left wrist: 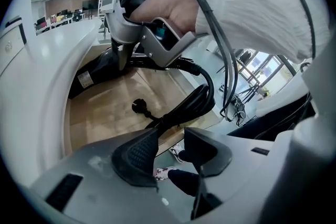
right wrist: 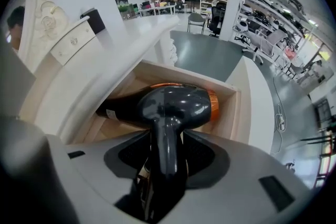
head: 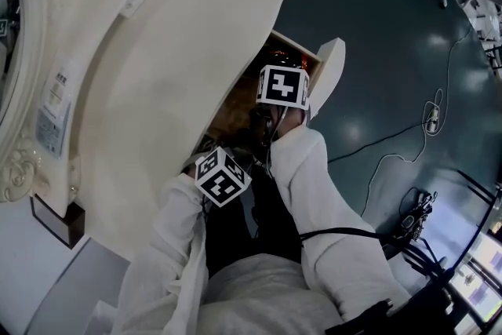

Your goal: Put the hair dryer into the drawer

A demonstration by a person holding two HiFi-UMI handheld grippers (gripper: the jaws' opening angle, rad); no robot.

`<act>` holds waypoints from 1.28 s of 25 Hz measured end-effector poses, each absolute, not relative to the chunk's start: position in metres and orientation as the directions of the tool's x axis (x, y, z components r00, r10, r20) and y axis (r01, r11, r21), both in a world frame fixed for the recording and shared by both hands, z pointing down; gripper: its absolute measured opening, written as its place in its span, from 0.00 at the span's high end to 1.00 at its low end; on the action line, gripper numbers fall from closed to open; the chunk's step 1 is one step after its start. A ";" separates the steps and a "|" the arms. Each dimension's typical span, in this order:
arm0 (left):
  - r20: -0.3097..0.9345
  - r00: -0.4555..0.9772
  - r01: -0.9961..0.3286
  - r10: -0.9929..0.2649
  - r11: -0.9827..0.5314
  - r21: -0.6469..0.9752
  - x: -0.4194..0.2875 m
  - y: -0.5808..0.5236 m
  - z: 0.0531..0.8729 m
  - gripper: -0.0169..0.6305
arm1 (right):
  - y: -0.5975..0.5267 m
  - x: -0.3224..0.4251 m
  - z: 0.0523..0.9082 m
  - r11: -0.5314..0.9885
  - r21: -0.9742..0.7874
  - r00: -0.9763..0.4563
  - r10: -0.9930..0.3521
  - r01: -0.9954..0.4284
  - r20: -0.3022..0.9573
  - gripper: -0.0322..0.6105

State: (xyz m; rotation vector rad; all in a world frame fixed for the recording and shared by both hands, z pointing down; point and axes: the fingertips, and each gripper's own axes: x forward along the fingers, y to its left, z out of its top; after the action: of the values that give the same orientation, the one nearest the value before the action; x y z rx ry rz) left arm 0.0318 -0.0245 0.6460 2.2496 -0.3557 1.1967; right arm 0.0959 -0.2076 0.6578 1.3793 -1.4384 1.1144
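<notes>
A black hair dryer [right wrist: 176, 105] with an orange ring at its nozzle hangs inside the open wooden drawer [right wrist: 231, 113] of a white dressing table. My right gripper [right wrist: 167, 160] is shut on its handle and points steeply down. The left gripper view shows that gripper [left wrist: 142, 34] above the dryer's body [left wrist: 100, 68]. From there the bundled black cord [left wrist: 189, 105] runs toward my left gripper [left wrist: 168, 152]. The plug [left wrist: 139, 106] lies on the drawer's floor [left wrist: 100, 118]. My left gripper is open, with the cord just beyond its tips and only floor showing between its pads.
The white tabletop [head: 180, 74] overhangs the drawer on the left, and the drawer's front panel [head: 328, 71] juts toward the dark floor. An ornate mirror frame [head: 47, 27] stands at far left. Loose cables [head: 427, 121] lie on the floor at right. A small upper drawer [right wrist: 73, 42] has a knob.
</notes>
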 end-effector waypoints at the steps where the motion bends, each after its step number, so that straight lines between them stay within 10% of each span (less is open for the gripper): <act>1: 0.824 0.566 -0.473 0.029 -0.807 0.353 0.032 -0.024 0.646 0.73 | -0.208 0.096 0.659 -0.009 -0.060 -0.056 -0.256 -0.998 0.965 0.57; 32: 0.800 0.600 -0.478 0.014 -0.796 0.373 0.039 -0.022 0.646 0.75 | -0.159 0.120 0.596 0.034 -0.240 -0.241 -0.256 -0.970 0.936 0.51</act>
State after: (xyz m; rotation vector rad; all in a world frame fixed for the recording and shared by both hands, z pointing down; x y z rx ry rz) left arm 0.0385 -0.0225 0.6461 2.2599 -0.3653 1.1360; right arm 0.1200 -0.1592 0.5955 1.2733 -1.5906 1.2528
